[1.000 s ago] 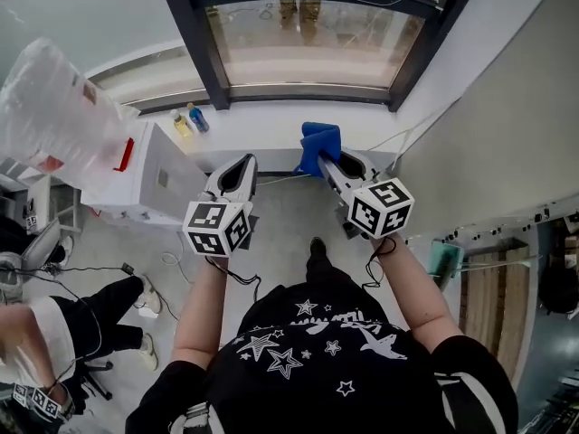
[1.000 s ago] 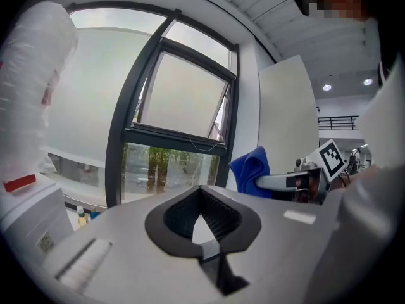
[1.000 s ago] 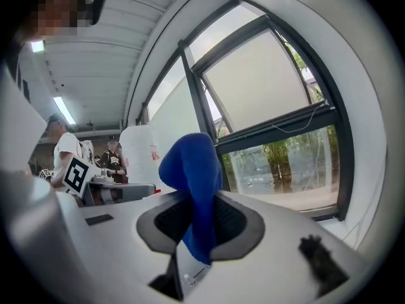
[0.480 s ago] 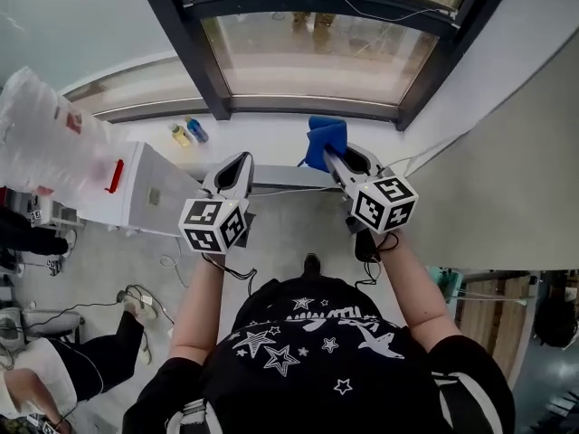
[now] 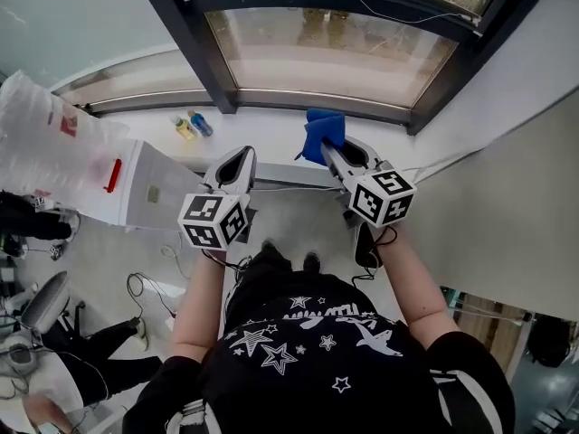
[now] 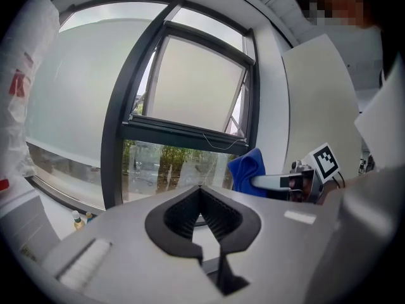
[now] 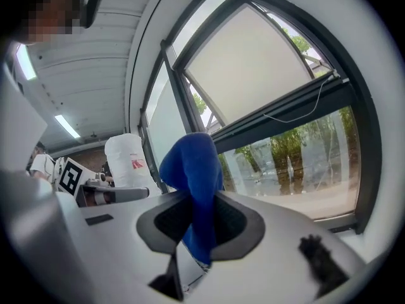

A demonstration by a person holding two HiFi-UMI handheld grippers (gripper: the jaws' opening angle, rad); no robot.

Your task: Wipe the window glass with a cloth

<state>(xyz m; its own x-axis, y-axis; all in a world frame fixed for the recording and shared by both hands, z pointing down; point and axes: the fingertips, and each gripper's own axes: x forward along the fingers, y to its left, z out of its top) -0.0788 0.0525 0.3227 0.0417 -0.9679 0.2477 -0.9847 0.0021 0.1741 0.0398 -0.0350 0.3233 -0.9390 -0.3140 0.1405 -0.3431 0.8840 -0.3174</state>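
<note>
While I bring the rig up to the window, the fingers of my right gripper (image 7: 201, 201) stay clamped on the blue cloth (image 7: 193, 166). It stands up out of them in a folded bunch, with a short tail hanging below. The fingers of my left gripper (image 6: 201, 195) are together with nothing between them. That gripper hangs just beside the right one, at about the same level, and does no work.

What has changed over the last second is the standoff. The person's feet have come forward, the white sill (image 5: 262, 138) now sits close under both grippers, and the lower pane of window glass (image 5: 335, 48) fills more of the head view. The gap between the cloth and the dark bottom frame (image 5: 298, 100) has narrowed, yet the cloth is still apart from the glass.

I judge this to be the end of the approach, with no wiping begun. The next move calls for raising the right gripper and pushing it forward until the cloth presses against the pane. Two small bottles (image 5: 192, 125) stand on the sill to the left, well apart from the cloth, so they should not be in the way.
</note>
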